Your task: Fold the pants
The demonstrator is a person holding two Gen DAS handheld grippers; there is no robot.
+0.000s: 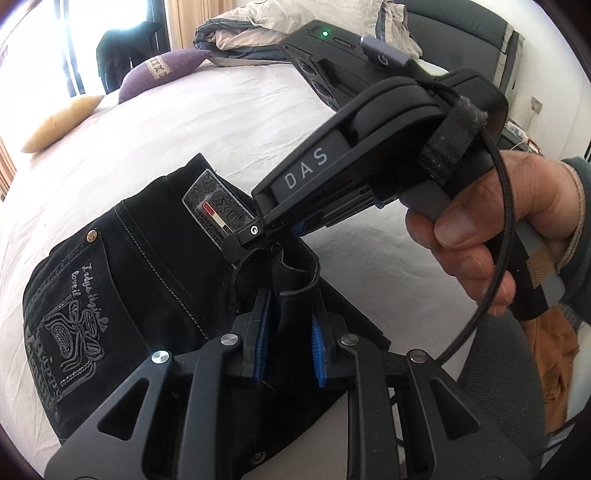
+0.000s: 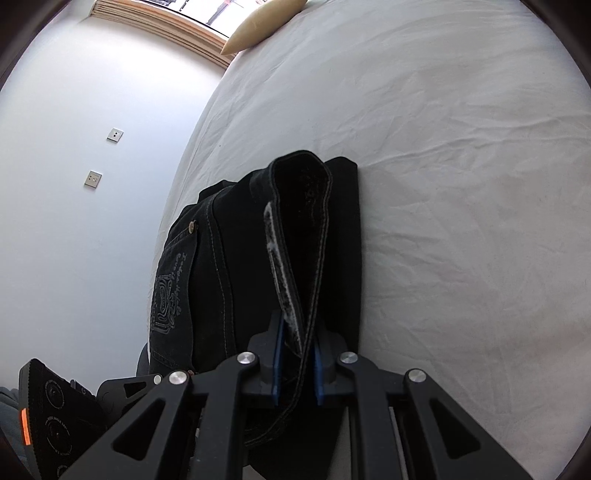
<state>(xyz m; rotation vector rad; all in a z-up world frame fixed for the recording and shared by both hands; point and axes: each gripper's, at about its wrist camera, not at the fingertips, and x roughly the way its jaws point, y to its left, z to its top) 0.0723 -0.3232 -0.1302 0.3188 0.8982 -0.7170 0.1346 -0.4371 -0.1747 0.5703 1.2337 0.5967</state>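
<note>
Here, both grippers, left gripper (image 1: 290, 345) and right gripper (image 2: 297, 363), pinch the black pants (image 1: 147, 258) on the bed (image 1: 221, 118) mid-fold; next, probably lay the held hems flat.

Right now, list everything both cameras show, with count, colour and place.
pants: one, black, on the bed, edge pinched by both grippers
bed sheet: one, white, under the pants
pillows: two, purple and tan, far end of bed
bedding heap: one, cream and grey, far edge
wall plates: two, silver, on white wall
left gripper: black with blue pads, shut on fabric
right gripper: black with blue pads, shut on waistband
right hand: holding the right gripper's handle
</note>
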